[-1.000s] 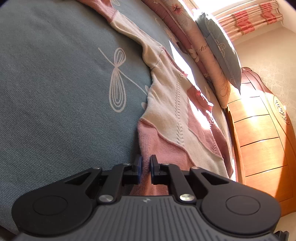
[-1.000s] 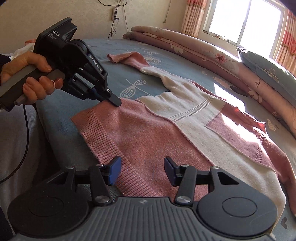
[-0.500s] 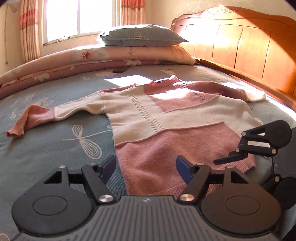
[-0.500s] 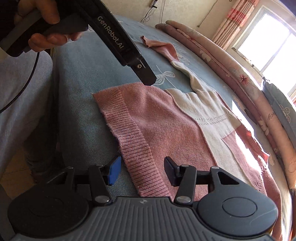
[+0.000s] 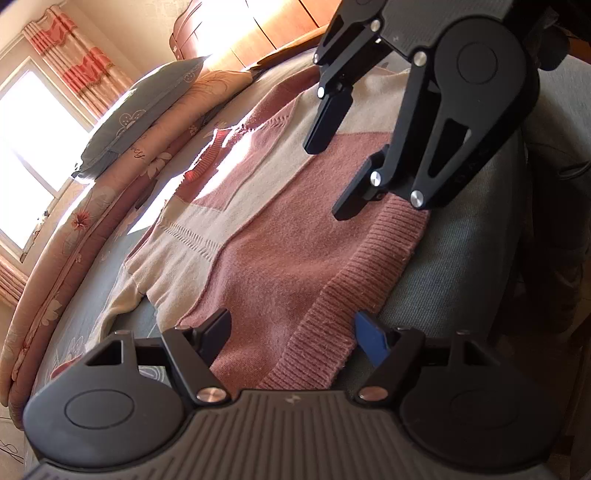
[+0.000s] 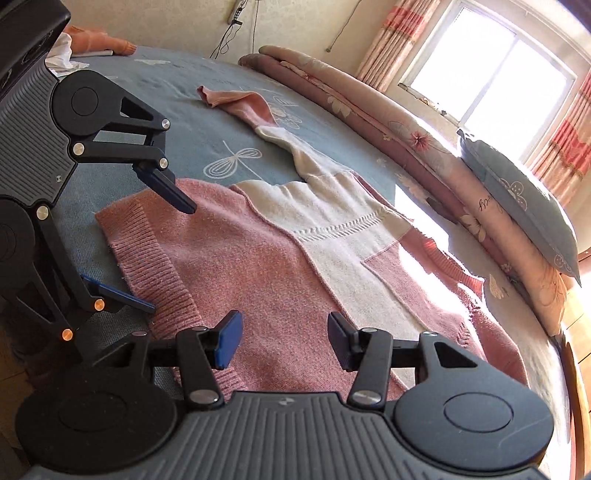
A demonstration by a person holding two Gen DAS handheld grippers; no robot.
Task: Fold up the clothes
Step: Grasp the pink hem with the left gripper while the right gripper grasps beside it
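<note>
A pink and cream knitted sweater (image 5: 280,236) (image 6: 295,251) lies flat, front up, on the blue-grey bed (image 6: 207,122). One sleeve (image 6: 255,107) stretches out toward the far side. My left gripper (image 5: 293,332) (image 6: 168,258) is open and straddles the ribbed hem (image 5: 332,317) at its left corner, with the pads not pressing on it. My right gripper (image 6: 284,339) (image 5: 340,162) is open too. It hovers just over the hem further along, with nothing gripped between its fingers.
A rolled floral quilt (image 6: 406,133) and a grey-blue pillow (image 6: 517,199) run along the far side of the bed under the window (image 6: 487,74). The wooden headboard (image 5: 280,29) stands at one end. Some clothes (image 6: 85,44) lie at the far corner. A person's grey trouser leg (image 5: 554,206) is beside the bed edge.
My left gripper has gone from shut to open, rolled over, and swung round from the sweater's side to the hem corner beside the right gripper. The right gripper has stayed open over the hem.
</note>
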